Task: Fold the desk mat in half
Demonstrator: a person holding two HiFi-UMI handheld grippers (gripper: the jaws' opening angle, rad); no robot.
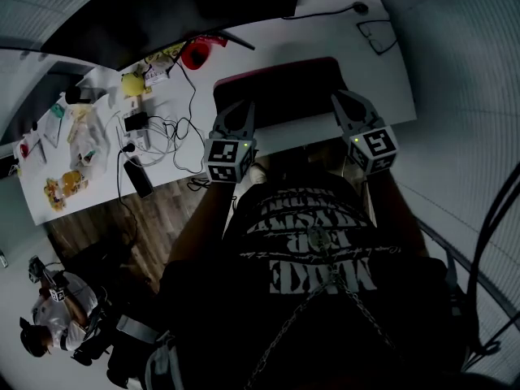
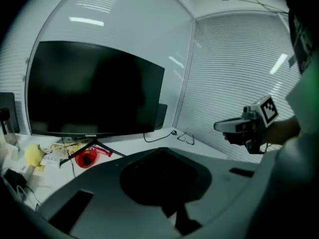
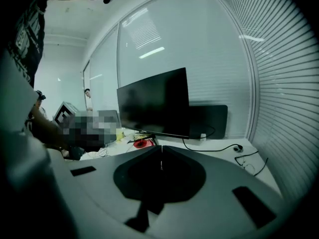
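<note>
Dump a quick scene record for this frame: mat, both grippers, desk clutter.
mat: dark rectangular desk mat, red along its far edge, on the white desk
left gripper: fingers together, nothing seen between them; over the mat's near left
right gripper: fingers together, nothing seen between them; over the mat's near right
behind mat: black monitor
clutter: eyeglasses far right; cables left

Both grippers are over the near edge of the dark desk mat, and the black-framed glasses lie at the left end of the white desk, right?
Not quite: the black-framed glasses lie at the right end of the white desk, as the head view shows. The left gripper and right gripper are indeed over the near edge of the dark desk mat.
</note>
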